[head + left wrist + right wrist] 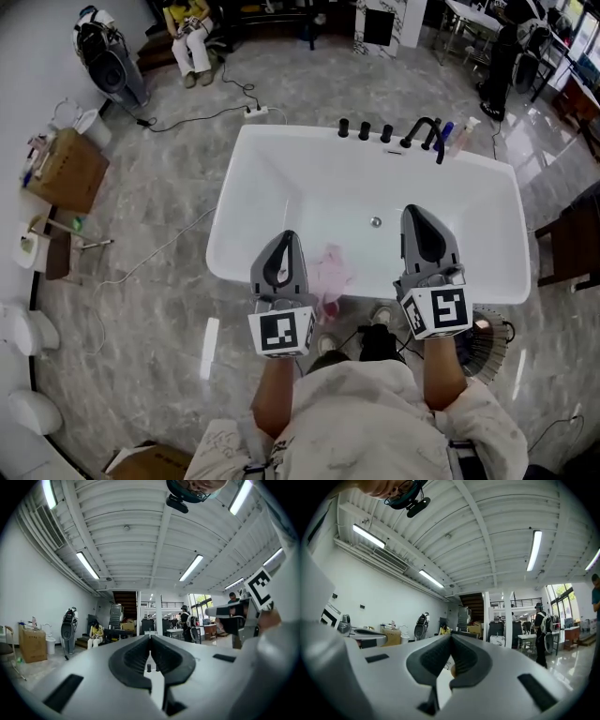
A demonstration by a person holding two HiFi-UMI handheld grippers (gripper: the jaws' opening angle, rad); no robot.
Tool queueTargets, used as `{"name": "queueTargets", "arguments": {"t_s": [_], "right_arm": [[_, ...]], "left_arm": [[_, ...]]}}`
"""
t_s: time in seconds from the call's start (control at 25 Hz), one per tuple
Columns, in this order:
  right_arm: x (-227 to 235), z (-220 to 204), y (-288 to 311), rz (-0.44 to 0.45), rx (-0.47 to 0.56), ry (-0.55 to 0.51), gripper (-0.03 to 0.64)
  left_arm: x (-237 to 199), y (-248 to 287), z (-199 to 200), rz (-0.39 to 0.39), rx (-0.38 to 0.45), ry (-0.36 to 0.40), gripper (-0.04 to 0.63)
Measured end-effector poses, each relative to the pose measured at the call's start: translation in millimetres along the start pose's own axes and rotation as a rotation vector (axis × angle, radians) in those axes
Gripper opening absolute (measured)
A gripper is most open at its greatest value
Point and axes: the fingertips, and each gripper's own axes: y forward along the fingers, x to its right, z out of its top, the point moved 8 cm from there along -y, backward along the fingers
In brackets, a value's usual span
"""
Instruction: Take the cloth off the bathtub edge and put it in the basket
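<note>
A pink cloth lies crumpled over the near edge of the white bathtub. In the head view my left gripper hovers just left of the cloth, its jaws together with nothing between them. My right gripper is further right over the tub's near side, also shut and empty. A wicker basket stands on the floor at the tub's near right corner, partly hidden by my right hand. The left gripper view and right gripper view look level across the room and show neither cloth nor tub.
Black taps and bottles stand on the tub's far rim. A cable and power strip lie on the marble floor behind it. A cardboard box stands far left. A seated person is far back.
</note>
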Motion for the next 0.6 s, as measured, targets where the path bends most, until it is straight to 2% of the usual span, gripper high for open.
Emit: {"name": "queueTargets", "arguments": {"t_s": [0.24, 0.6], "right_arm": [[14.4, -21.5, 11.2, 0.024, -0.032, 0.038, -0.011], [36.9, -68.3, 16.7, 0.033, -0.033, 0.120, -0.011]], "left_arm": [[8.7, 10.4, -34.0, 0.037, -0.057, -0.002, 0.008], [30.0, 13.0, -88.0, 0.032, -0.140, -0.015, 0.008]]}}
